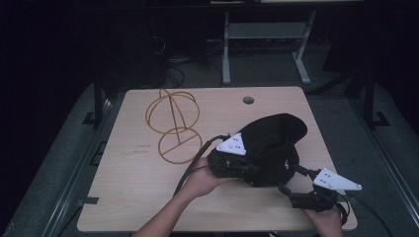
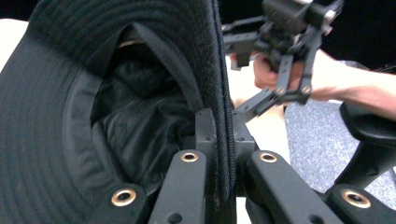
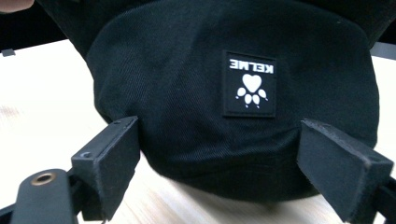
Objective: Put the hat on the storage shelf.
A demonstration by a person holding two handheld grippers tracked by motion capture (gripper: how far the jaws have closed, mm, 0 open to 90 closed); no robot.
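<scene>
The left gripper (image 1: 236, 167) pinches the brim of the black hat (image 1: 274, 148), whose crown lies straight ahead between the wide-open jaws of the right gripper (image 1: 288, 190), the nearer free tool.

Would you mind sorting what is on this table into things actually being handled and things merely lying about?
In hand:
- black bucket hat, its brim pinched edge-on in the left claw
- right claw, open, its jaws either side of the hat's crown near the KELME patch

Lying about:
- wire hat stand, on its side on the table
- round cable hole
</scene>
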